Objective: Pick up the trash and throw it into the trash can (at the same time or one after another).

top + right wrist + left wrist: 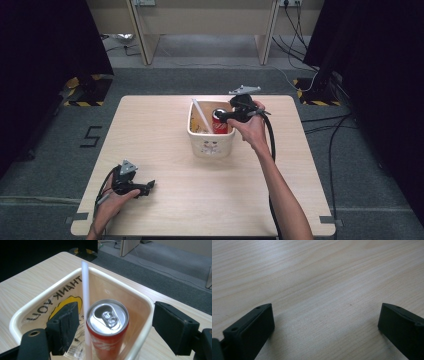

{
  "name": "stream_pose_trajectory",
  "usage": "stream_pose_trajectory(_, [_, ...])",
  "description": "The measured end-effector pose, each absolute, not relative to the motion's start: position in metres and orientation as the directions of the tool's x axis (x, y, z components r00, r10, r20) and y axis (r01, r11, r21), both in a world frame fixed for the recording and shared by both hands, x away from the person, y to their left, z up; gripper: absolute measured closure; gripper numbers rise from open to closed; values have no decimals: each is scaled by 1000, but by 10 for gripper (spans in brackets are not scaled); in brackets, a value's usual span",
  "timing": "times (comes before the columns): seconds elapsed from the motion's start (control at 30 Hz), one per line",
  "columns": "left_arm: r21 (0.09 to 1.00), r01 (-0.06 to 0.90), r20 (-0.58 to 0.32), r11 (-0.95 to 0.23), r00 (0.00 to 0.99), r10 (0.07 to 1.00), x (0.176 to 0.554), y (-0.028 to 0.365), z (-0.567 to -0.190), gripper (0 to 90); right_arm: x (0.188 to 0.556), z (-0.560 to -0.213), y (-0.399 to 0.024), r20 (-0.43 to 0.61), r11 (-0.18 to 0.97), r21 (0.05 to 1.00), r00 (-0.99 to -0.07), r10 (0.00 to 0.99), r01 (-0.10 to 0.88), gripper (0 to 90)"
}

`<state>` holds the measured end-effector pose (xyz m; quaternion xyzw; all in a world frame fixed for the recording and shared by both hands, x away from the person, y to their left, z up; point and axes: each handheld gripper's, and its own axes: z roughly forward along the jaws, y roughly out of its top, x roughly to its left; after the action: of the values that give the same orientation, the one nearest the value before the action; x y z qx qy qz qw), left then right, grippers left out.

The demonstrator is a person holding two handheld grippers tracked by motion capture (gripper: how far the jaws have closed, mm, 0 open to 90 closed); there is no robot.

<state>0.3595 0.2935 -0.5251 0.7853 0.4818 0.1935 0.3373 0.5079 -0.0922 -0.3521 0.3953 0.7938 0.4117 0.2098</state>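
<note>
— Hovering over a cream plastic tub [210, 142] near the far middle of a pale wooden table [165, 150], the right gripper [110, 325] brackets a red soda can [108, 326], its jaws spread wide and not touching metal. What's the catch?

— One jaw hangs inside the tub and the other outside its rim, so the tub's wall stands between the outer jaw and the can. The can stands upright against the tub's near wall, tab unopened, with a white straw [85, 302] leaning just beside it.

— How would it handle?

— Likely full, so fairly heavy; the smooth wall is slippery and would dent under a hard squeeze. My guess: take it across the upper body, below the lip, both jaws inside the tub and clear of the straw.

— And the other hand?

— The left gripper [131, 184] rests low at the table's near left corner, jaws wide apart over bare wood, holding nothing.
</note>
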Motion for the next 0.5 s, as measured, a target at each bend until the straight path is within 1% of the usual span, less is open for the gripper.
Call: stream_pose_trajectory(0.5, [716, 626, -21, -309, 461, 887, 359, 293, -525, 0, 489, -355, -122, -3, 322, 834, -580, 815, 448, 218])
